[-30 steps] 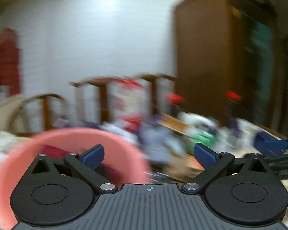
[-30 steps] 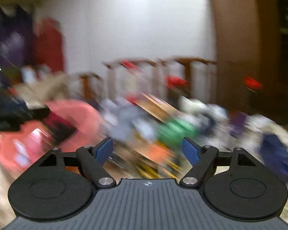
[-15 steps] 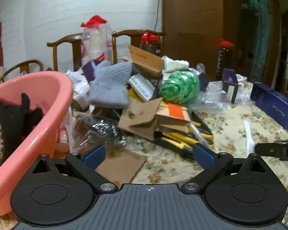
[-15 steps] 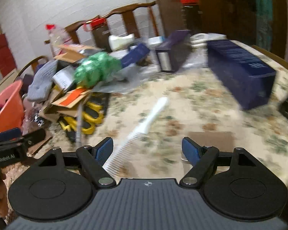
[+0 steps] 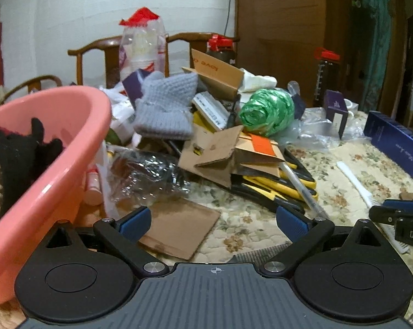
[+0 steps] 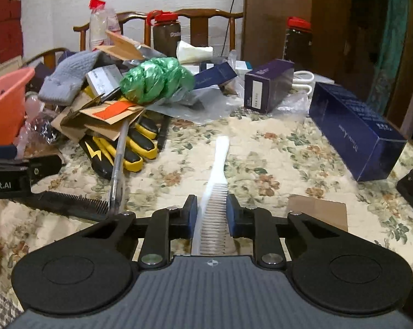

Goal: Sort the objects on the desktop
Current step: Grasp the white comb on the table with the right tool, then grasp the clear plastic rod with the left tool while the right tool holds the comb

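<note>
The right gripper (image 6: 211, 216) has just been closing, and its blue pads now sit against both sides of the white comb (image 6: 216, 192), clamped across the toothed end. The handle runs out toward twelve o'clock over the floral tablecloth (image 6: 275, 164). The comb looks like light, stiff plastic: smooth enough to slip and thin enough to flex. The pinch seems best across the spine near the teeth, as here, since the narrow handle would pivot in the jaws.

At nine o'clock in the right wrist view lie a black comb (image 6: 69, 201) and a clear pen (image 6: 118, 161), the pen's tip overlapping the comb's teeth. Yellow-and-black gloves (image 6: 129, 148) lie beyond at eleven, under torn cardboard.

The left gripper (image 5: 214, 219) hangs with its jaws spread wide and nothing between the pads, above a flat cardboard piece (image 5: 179, 227). The pink basin (image 5: 55, 126), holding dark fabric, stands at nine to ten o'clock of it. It may be the comb's destination, though I can't tell.
</note>
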Demonstrator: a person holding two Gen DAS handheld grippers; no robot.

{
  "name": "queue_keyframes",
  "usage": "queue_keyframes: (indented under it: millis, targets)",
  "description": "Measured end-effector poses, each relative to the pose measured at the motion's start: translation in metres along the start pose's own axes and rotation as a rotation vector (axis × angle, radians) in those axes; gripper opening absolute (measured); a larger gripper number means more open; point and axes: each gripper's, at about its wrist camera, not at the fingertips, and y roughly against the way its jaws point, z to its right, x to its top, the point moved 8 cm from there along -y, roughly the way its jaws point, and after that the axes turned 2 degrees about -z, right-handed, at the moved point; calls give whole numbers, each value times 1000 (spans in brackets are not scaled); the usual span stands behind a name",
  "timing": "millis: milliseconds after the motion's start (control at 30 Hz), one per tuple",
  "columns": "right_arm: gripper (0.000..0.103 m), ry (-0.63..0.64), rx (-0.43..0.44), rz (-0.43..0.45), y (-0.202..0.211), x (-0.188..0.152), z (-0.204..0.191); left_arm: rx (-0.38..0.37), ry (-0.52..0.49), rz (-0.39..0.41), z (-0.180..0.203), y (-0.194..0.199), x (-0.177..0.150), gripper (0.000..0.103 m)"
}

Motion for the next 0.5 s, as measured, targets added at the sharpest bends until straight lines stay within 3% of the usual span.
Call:
queue_keyframes:
  millis: [267,500]
  targets:
    - [26,17,59,22,-8,2,4,-26,112,-63,18,-16,9,102]
    - [25,39,72,29,-5,0,5,48,37,-115,54,-32,8,102]
